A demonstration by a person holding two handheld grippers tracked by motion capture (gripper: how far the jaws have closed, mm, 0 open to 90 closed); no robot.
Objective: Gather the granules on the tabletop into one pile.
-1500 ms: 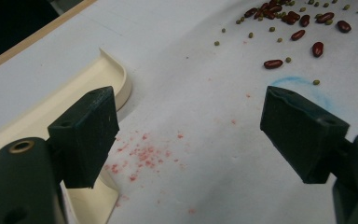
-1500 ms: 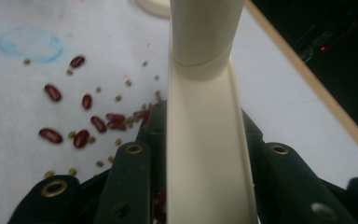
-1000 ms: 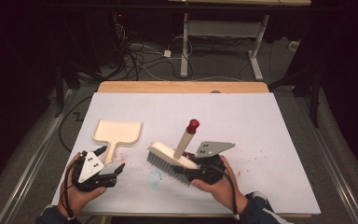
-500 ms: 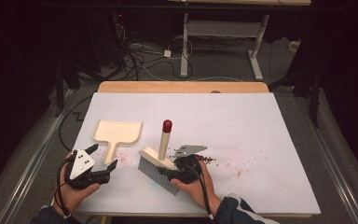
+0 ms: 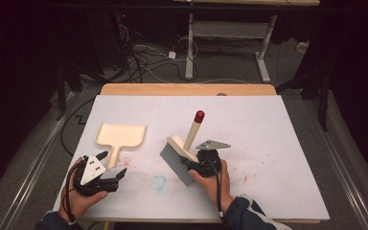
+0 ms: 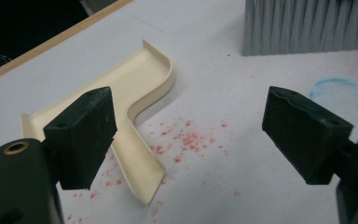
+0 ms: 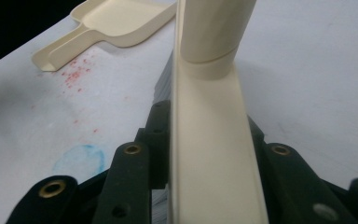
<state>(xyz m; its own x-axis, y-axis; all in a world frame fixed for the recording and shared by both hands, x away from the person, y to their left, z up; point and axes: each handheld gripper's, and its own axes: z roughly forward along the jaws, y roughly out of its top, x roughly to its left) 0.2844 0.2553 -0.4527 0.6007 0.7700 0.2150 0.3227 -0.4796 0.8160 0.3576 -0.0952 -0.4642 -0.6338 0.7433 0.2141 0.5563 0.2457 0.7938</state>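
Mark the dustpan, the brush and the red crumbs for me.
dustpan (image 5: 121,135), high view, on its tray.
brush (image 5: 176,160), high view, on its grey bristles.
red crumbs (image 6: 186,140), left gripper view, on the cluster's middle.

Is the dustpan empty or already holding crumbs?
Empty: the dustpan has a bare cream tray, and the red crumbs lie on the table beside its handle.

brush (image 7: 214,140) handle top cut off, bristles mostly hidden

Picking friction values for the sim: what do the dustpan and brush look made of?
Dustpan: looks like moulded plastic, cream, smooth matte; thin uniform walls with a rounded raised rim.
Brush: block and handle look like the same cream plastic, though painted wood is possible; red cap; grey bristles appear synthetic, being fine, straight and evenly cut.
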